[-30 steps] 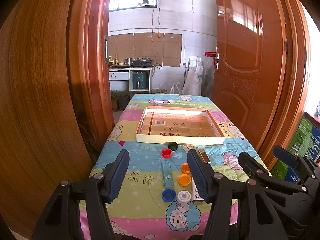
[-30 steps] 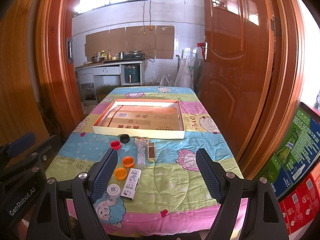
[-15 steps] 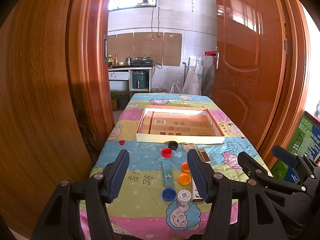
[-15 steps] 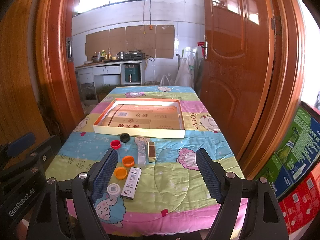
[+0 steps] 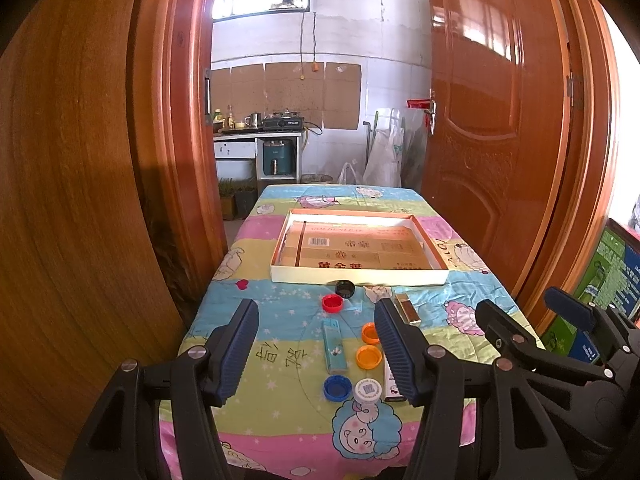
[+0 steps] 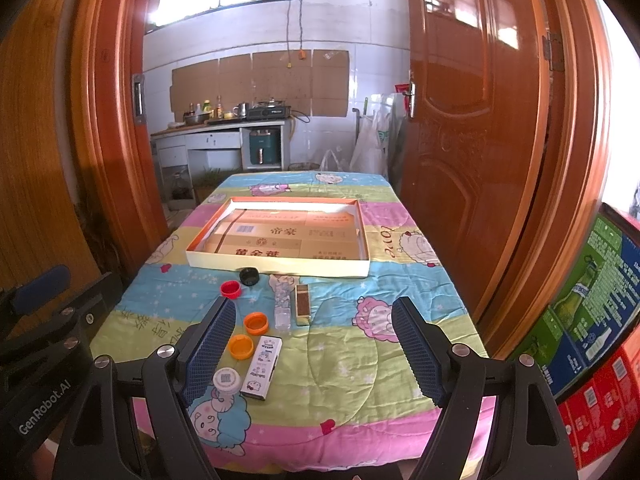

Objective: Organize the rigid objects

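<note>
Both tools hung above the near edge of a table covered with a colourful cartoon-print cloth (image 6: 360, 344). The left gripper (image 5: 316, 344) had its two black fingers spread wide and held nothing; the right gripper (image 6: 314, 344) also stood wide apart and empty.

On the cloth lay six bottle caps and four small boxes or bars. Nearest were a round white cap with a printed code (image 5: 367, 390) and a blue plastic cap (image 5: 337, 387), just beside each other. Right of the white cap lay a long white carton with cartoon pictures (image 6: 262, 368), partly hidden by a left finger in the left view. A little farther were two orange caps (image 5: 369, 357), one behind the other, and a slim light-blue rectangular box (image 5: 334, 345) to their left. Beyond them lay a clear plastic oblong piece (image 6: 282, 307) and a brown and gold rectangular box (image 6: 303, 299), side by side. Farther still were one red cap (image 5: 333, 303) and one black cap (image 5: 345, 289), the black one close to the tray's front wall.

Farthest stood one wide shallow white cardboard tray with an orange inner rim (image 5: 356, 278), lined with printed brown cardboard; none of the small things was in it.
</note>
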Demonstrator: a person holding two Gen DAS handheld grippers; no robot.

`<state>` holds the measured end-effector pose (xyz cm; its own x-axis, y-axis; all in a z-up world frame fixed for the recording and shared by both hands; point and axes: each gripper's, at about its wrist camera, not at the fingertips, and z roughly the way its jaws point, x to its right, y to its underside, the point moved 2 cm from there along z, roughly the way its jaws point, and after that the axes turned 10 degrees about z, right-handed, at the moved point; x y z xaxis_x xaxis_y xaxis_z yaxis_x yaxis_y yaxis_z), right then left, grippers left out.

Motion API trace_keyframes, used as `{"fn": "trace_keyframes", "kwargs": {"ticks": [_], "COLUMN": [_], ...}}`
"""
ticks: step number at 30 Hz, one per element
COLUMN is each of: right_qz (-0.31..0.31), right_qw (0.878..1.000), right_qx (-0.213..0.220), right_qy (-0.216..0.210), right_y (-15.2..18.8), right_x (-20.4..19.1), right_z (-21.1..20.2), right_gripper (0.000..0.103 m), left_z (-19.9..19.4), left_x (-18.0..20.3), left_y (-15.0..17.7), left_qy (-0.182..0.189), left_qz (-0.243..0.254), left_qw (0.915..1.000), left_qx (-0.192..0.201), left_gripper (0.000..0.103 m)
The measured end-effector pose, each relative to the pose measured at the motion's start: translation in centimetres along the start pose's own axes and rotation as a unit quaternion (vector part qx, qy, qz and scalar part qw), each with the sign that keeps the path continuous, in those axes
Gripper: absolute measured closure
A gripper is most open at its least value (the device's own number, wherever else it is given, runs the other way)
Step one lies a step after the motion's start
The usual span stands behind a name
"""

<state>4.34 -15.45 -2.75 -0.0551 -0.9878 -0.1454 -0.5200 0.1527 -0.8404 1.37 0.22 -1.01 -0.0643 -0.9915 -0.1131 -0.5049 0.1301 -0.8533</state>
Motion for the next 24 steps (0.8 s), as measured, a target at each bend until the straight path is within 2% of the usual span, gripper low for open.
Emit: {"fn": "trace_keyframes", "kwargs": {"ticks": [13,18,24], "right_qz": [0.005,0.008,0.028], "right_qw": [1.0,0.999,0.998], "right_qx": [-0.008,-0.022,-0.059], "right_qy": [0.01,0.024,0.015], "right_y": [0.1,0.5,1.3], "right_x": [0.9,2.1,3.5], "right_z": [1.2,3.2,6.4], "right_gripper": [0.021,0.021,0.021], "left_z": [2.0,4.4,7.7], "left_x": [-0.1,-1.2,-1.8], "left_y": [0.6,1.6,3.2], "left_qy": [0.003,0.022,0.035], "left_qz": [0.002,-0.015,-0.021], "left_qw": [0.9997,0.9983,0.9957], "left_qx": [-0.026,-0.052,-0.084], "left_gripper": [0.042,0.042,0.042]}}
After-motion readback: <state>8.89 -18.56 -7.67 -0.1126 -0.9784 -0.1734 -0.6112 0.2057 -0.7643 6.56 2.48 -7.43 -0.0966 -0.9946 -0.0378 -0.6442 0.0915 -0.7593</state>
